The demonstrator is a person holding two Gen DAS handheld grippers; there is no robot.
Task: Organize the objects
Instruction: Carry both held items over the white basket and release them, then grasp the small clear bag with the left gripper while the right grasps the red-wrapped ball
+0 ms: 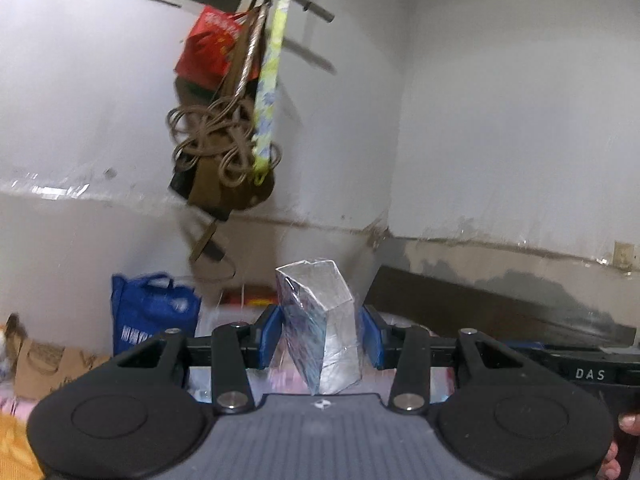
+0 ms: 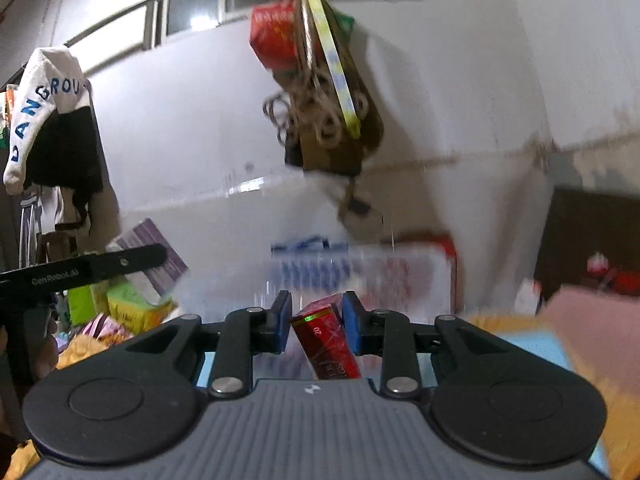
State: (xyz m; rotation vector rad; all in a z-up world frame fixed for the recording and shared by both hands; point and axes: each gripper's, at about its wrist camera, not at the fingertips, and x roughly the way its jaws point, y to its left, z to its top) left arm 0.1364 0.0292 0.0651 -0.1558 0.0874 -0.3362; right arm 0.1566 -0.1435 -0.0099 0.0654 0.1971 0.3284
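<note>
Here the left gripper (image 1: 322, 330) is clamped on a silvery cellophane-wrapped box (image 1: 320, 320) with a blue-purple patterned side; the box stands tilted between the blue pads (image 1: 270, 334), both of which press its sides, and its top edge pokes above the fingers. The right gripper (image 2: 316, 322) is closed tight on a red carton (image 2: 326, 340) with a green and gold band near its top; it leans left to right between the pads, its lower end hidden behind the gripper body.

Both boxes hang in the air, in front of a pale wall. High on that wall a red bag (image 1: 212, 46), a coil of brown cord (image 1: 216, 140) and a long yellow-blue strip (image 1: 270, 80) dangle from a hook, well above the held boxes. Below the left gripper, a blue shopping bag (image 1: 154, 308) stands at the left and a dark board (image 1: 500, 308) leans along the right wall. In the right wrist view the other gripper's black finger (image 2: 88, 268) reaches in from the left edge, beside a purple striped box (image 2: 156, 256); the clutter beneath is blurred.
</note>
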